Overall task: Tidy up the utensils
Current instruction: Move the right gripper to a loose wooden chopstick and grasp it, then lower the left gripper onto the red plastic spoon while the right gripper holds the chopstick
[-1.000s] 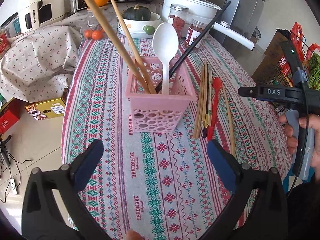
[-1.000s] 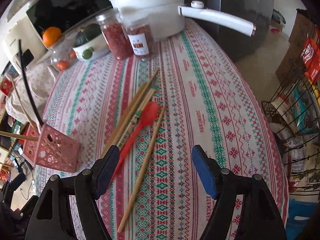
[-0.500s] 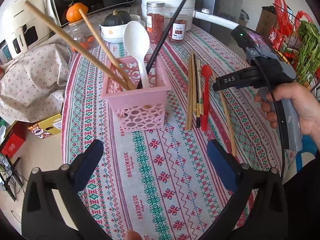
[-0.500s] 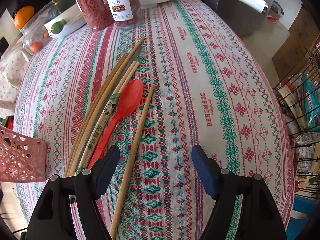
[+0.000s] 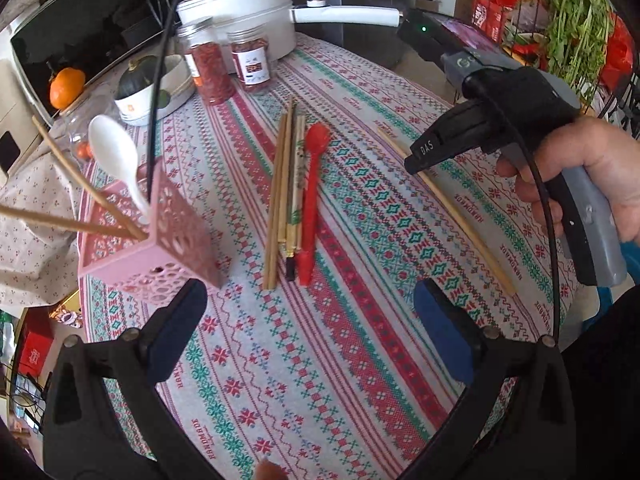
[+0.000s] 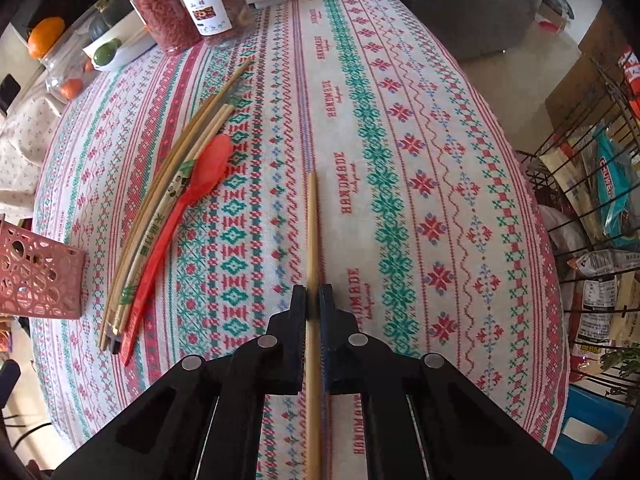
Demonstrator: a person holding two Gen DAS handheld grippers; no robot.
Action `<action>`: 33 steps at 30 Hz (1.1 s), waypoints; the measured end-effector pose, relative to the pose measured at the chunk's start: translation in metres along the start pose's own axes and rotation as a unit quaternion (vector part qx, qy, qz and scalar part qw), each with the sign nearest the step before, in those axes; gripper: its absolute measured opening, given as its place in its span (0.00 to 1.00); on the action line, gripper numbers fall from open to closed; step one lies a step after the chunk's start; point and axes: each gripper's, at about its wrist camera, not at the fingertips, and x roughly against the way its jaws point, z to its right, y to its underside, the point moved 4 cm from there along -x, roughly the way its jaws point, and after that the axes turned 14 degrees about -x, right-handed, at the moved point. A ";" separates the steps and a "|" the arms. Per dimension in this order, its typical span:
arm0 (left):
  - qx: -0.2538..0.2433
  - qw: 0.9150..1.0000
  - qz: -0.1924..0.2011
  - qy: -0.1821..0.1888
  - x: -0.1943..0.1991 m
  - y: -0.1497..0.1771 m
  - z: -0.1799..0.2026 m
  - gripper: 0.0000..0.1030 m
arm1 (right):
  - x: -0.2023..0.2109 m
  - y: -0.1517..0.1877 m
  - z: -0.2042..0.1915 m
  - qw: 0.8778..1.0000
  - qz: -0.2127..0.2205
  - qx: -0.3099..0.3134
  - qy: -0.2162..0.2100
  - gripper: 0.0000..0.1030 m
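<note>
**Right gripper clamped on a single bamboo chopstick beside the utensil bundle**

The right gripper [image 6: 313,296] has its jaws drawn together on a lone bamboo chopstick [image 6: 312,224], which runs straight forward between the pads and lies along the patterned tablecloth [image 6: 400,160]. Left of this chopstick, well apart, rests a bundle of chopsticks [image 6: 160,216] with a red spoon [image 6: 200,184] touching its near side. Farther left of the bundle stands the pink basket [image 5: 160,236], tilted in the left wrist view, holding a white spoon [image 5: 114,152], two wooden chopsticks and a black one. The left gripper [image 5: 308,328] hovers above the cloth, jaws spread wide, holding nothing. Two jars [image 6: 188,4] stand beyond the bundle.
</note>
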 end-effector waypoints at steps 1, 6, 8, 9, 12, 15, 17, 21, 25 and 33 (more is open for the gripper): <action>-0.004 1.000 -0.003 -0.001 -0.003 -0.007 0.003 1.00 | 0.003 0.000 0.007 1.000 0.000 -0.003 -0.002 0.06; -0.002 1.000 -0.022 0.011 -0.028 -0.040 0.010 0.98 | 0.021 -0.002 0.036 0.999 0.009 -0.021 -0.025 0.06; 0.004 0.999 -0.038 0.013 -0.042 -0.050 0.010 0.91 | 0.027 -0.004 0.043 0.999 0.014 -0.020 -0.033 0.06; 0.008 0.999 -0.047 0.015 -0.049 -0.055 0.010 0.80 | 0.030 -0.004 0.045 0.999 0.017 -0.018 -0.035 0.06; 0.017 0.997 -0.065 0.024 -0.069 -0.073 0.007 0.55 | 0.036 -0.006 0.050 0.999 0.023 -0.017 -0.044 0.05; 0.021 0.996 -0.083 0.023 -0.088 -0.087 0.000 0.41 | 0.036 -0.009 0.054 0.998 0.022 -0.026 -0.053 0.05; 0.034 0.994 -0.098 0.027 -0.102 -0.095 -0.008 0.33 | 0.035 -0.012 0.055 0.997 0.019 -0.031 -0.061 0.05; 0.050 0.990 -0.127 0.029 -0.124 -0.104 -0.018 0.21 | 0.037 -0.014 0.056 0.997 0.018 -0.034 -0.074 0.05; 0.047 0.988 -0.149 0.017 -0.139 -0.110 -0.023 0.21 | 0.036 -0.015 0.057 0.996 0.016 -0.034 -0.081 0.05; 0.042 0.983 -0.178 0.016 -0.157 -0.115 -0.022 0.13 | 0.037 -0.017 0.056 0.996 0.019 -0.031 -0.084 0.05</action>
